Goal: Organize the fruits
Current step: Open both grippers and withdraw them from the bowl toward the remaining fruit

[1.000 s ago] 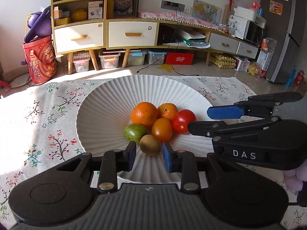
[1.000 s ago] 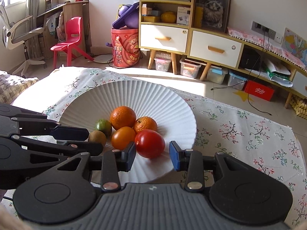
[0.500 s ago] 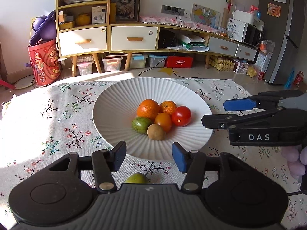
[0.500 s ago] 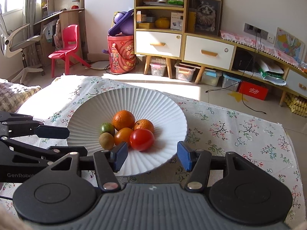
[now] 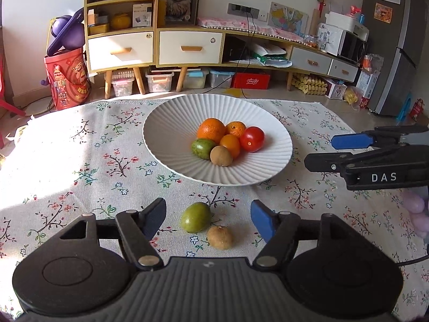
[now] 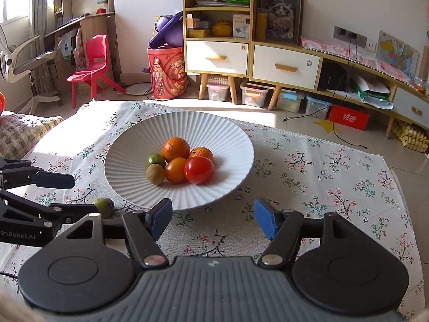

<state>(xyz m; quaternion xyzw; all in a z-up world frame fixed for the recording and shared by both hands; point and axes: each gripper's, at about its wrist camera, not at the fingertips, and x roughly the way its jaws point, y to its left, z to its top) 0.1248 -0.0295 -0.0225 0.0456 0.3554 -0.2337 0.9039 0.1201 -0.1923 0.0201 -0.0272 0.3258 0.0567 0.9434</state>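
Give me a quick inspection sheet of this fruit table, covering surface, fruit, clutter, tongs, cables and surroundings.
Surface: floral tablecloth.
Job's things: white ribbed plate holds six fruits; green fruit and brown fruit lie on the cloth before it.
Clutter: nothing seen on the cloth.
Tongs: left tongs open, empty; right tongs open, empty.
Cables: black cable on the floor.
Surroundings: shelf unit, red chair.

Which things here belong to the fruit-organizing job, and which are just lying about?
Job: ribbed white plate; its large orange, small orange, red tomato; loose green oval fruit and brown round fruit on the floral tablecloth.

Lying about: red printed bucket, red plastic chair, framed cat picture.
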